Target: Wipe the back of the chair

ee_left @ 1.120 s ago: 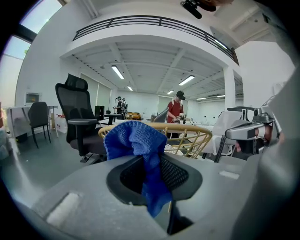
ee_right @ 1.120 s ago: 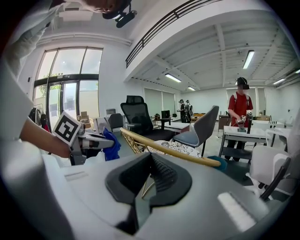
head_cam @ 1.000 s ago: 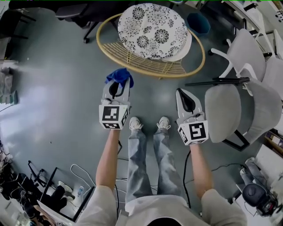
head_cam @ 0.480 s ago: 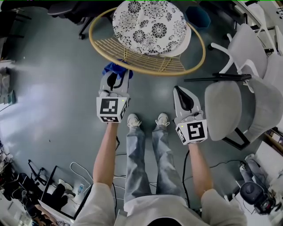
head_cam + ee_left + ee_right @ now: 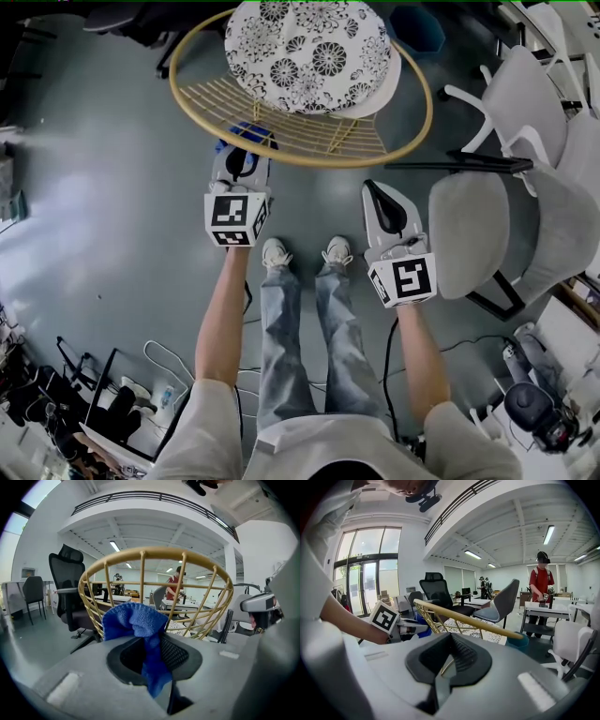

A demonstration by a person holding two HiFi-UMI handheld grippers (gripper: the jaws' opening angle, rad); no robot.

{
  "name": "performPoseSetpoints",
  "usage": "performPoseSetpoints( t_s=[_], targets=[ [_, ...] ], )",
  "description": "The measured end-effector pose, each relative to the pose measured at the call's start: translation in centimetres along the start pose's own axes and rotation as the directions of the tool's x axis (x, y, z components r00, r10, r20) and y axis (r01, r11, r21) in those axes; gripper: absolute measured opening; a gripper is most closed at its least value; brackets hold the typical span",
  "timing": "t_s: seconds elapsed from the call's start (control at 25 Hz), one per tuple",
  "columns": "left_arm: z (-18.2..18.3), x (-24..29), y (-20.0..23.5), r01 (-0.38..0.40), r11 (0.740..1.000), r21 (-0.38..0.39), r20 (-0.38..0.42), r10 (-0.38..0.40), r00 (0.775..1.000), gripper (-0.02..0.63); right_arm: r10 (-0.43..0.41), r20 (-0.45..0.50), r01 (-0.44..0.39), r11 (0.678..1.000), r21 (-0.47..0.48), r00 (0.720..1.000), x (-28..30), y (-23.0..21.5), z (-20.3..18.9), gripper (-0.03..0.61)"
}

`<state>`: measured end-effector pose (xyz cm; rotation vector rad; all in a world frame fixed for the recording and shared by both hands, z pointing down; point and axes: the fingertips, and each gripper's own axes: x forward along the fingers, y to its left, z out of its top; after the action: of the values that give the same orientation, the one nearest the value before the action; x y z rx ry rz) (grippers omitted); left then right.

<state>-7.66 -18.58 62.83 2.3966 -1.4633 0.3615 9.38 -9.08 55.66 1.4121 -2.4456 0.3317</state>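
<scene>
At eleven o'clock from my shoes, my outstretched left gripper (image 5: 242, 161) clamps the blue cloth (image 5: 240, 139) just beside the rattan chair back (image 5: 319, 141); my right gripper (image 5: 380, 199) is closed, empty.

The left forearm (image 5: 221, 319) and right forearm (image 5: 413, 361) extend forward at frame centre. The left gripper (image 5: 246, 150), centre-left, has its jaws clamped on a blue cloth (image 5: 136, 623). The right gripper (image 5: 374, 189), centre-right, has its jaws together and holds nothing.
</scene>
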Motion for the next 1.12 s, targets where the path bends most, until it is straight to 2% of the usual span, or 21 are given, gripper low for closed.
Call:
performPoseSetpoints(
  t_s=[0.36, 0.68, 0.96, 1.12],
  targets=[
    [-2.8, 2.9, 0.1, 0.009, 1.000, -0.003, -0.047, -0.010, 0.999, 0.078, 0.014, -0.021, -0.015, 1.000, -0.009, 1.000, 0.5, -0.1, -0.7, 0.000],
    [-3.8, 3.5, 0.3, 0.008, 1.000, 0.003, -0.076, -0.007, 0.997, 0.078, 0.021, -0.028, -0.021, 1.000, -0.017, 0.999, 0.1, 0.2, -1.0, 0.000],
    [-2.5, -0.8, -0.5, -0.010, 1.000, 0.020, -0.025, 0.011, 1.000, 0.078, 0.023, -0.023, -0.023, 1.000, -0.021, 0.999, -1.2, 0.9, -0.9, 0.000],
    [-1.9, -4.3, -1.8, -0.013, 0.998, 0.058, -0.002, 0.013, 1.000, 0.078, 0.023, -0.022, -0.024, 0.999, -0.023, 0.999, -1.9, 1.5, -1.0, 0.000]
  ],
)
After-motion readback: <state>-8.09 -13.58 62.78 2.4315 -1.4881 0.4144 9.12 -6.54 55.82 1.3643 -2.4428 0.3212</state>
